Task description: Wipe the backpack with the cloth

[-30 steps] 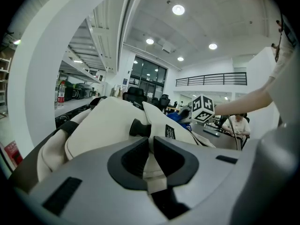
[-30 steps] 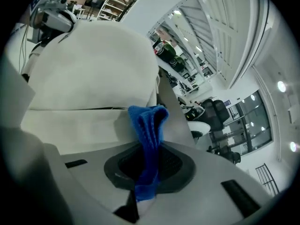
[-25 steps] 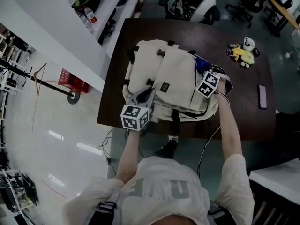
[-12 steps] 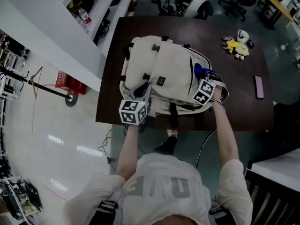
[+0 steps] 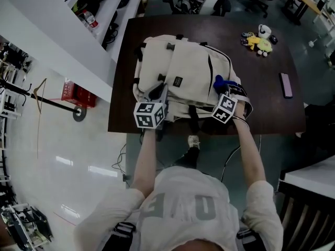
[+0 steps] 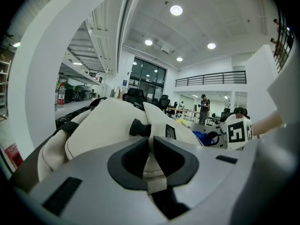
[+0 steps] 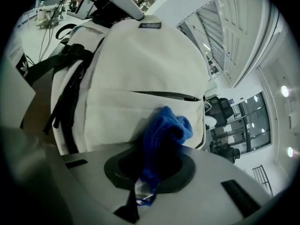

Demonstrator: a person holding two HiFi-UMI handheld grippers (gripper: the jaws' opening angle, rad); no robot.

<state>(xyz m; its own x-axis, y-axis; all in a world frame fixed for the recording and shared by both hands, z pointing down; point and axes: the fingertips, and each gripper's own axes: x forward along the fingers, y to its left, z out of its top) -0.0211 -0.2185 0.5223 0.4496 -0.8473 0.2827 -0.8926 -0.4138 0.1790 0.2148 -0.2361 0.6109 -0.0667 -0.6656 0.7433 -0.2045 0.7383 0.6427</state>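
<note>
At the near edge of the desk point(image 5: 272, 106), the left claw point(image 6: 151, 156) is closed on a cream strip of the backpack point(image 5: 183, 69), a strap or a fold at its near left corner, and seems to be pinning the bag in place. Just to its right, the right claw point(image 7: 152, 165) is clamped on the blue cloth point(image 7: 165, 128). The cloth bunches out past the jaws and rests against the backpack's side panel, below a dark zip line. In the head view this puts the cloth at the bag's near right corner, beside the black straps.

The backpack lies flat across the left half of the desk, front pocket up, with a small dark label near its middle.

The step in hand looks like the wipe itself, with one claw steadying the bag and the other working the cloth along the right side. Most of the broad front panel probably still needs covering. The next move calls for dragging the cloth across the fabric under light pressure, keeping the wad from slipping out of the jaws, while the left claw holds the bag firm.

Farther off on the desk, well apart from the bag, lie a dark phone point(image 5: 286, 84) and a yellow soft toy point(image 5: 257, 41).
</note>
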